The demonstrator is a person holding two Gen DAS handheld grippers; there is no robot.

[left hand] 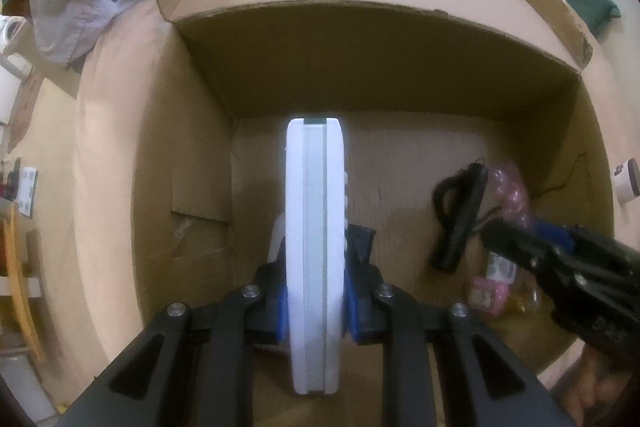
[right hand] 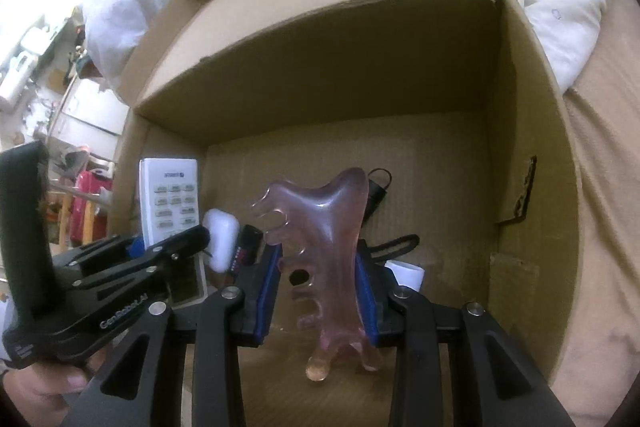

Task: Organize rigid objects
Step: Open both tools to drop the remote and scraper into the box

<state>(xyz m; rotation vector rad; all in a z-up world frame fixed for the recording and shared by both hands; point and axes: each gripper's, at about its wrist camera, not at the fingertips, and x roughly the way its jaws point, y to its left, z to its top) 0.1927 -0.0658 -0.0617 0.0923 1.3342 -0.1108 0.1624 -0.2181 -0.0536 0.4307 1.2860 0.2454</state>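
Note:
My left gripper (left hand: 315,291) is shut on a white remote control (left hand: 315,251), held edge-up inside an open cardboard box (left hand: 360,83). The remote's button face (right hand: 170,199) shows in the right wrist view, with the left gripper (right hand: 176,247) at the left. My right gripper (right hand: 316,291) is shut on a translucent pink comb-shaped scraper (right hand: 324,247), held upright inside the same box (right hand: 340,75). In the left wrist view the right gripper (left hand: 520,243) reaches in from the right, with the pink scraper (left hand: 510,191) at its tip.
On the box floor lie a black strapped item (left hand: 460,219), a pink toy (left hand: 486,293), a white earbud case (right hand: 221,243), a small black and red item (right hand: 246,245) and a white cap (right hand: 406,273). The box rests on a beige bed with white bedding (right hand: 560,11) behind.

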